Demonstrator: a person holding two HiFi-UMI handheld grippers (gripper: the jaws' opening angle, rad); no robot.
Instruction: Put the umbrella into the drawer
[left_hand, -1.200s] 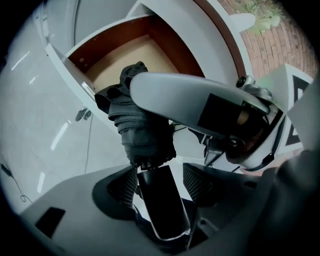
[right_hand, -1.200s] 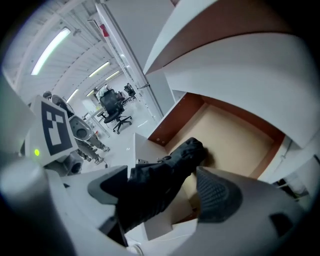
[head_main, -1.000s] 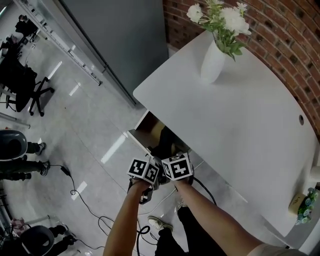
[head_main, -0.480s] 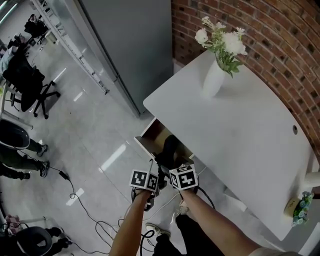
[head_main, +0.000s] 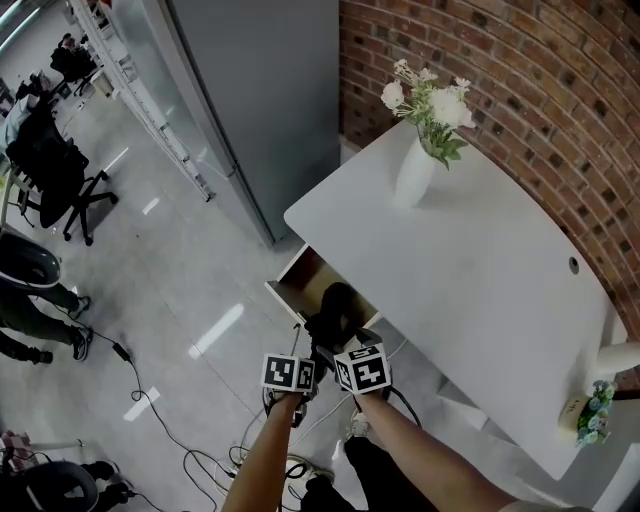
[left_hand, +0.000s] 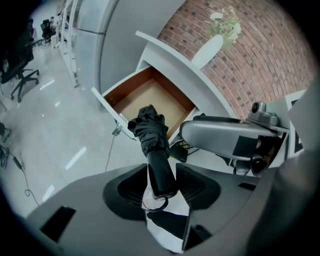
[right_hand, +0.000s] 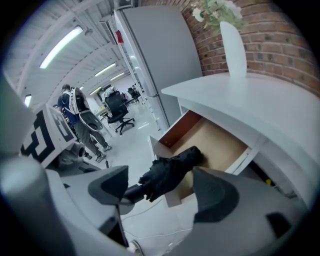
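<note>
Just ahead of both grippers, a drawer (left_hand: 152, 97) stands open and bare. The left gripper (left_hand: 161, 182), whose jaws have just been closing, clamps the handle of a folded black umbrella (left_hand: 149, 131). The umbrella juts out ahead of it, its far end reaching over the drawer's front. Beside it, the right gripper (right_hand: 165, 192) gapes wide and holds nothing, and the umbrella lies beyond its jaws, untouched. Farther off, a vase of flowers (head_main: 412, 172) stands on the white desk (head_main: 480, 280). The umbrella is in hand but not yet inside. What remains, it appears, is to lower it in and let go.
</note>
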